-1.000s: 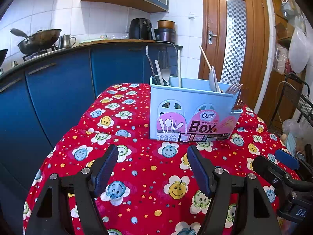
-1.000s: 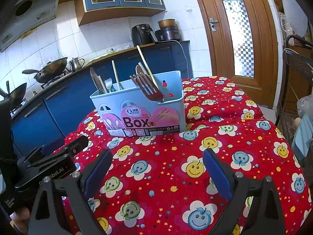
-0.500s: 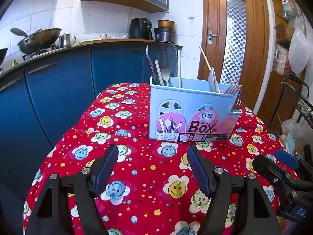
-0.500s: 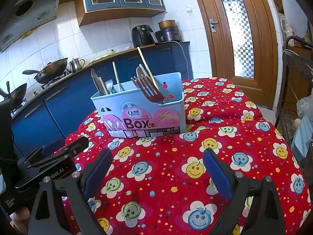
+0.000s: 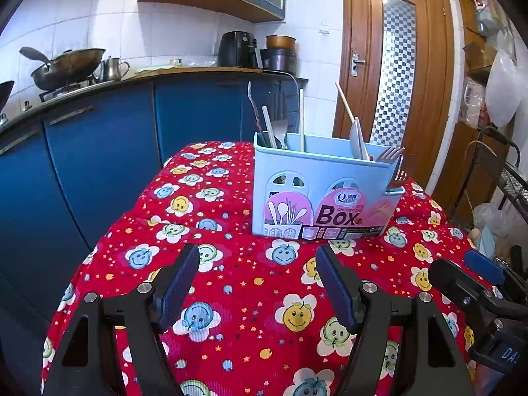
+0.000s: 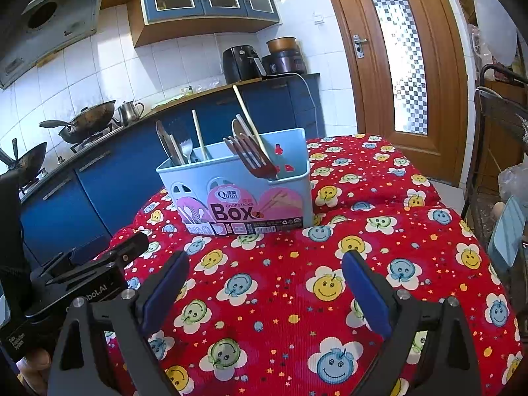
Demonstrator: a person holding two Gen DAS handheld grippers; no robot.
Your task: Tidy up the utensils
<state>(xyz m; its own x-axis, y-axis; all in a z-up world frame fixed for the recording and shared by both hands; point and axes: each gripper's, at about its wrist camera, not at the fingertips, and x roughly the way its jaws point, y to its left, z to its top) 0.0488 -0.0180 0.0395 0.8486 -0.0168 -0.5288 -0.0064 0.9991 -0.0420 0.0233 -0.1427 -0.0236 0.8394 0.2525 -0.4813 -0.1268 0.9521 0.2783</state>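
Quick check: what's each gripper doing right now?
Left gripper: open, holding nothing.
Right gripper: open, holding nothing.

Utensil box (image 6: 237,194) on table (image 6: 363,241), forks (image 6: 254,160), seemingly chopsticks (image 6: 247,120) inside, counter (image 6: 99,138) behind

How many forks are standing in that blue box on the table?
2 that I can make out. A silver fork stands in the left end of the box, and a dark fork leans over the front rim near the right end. Others could be hidden inside.
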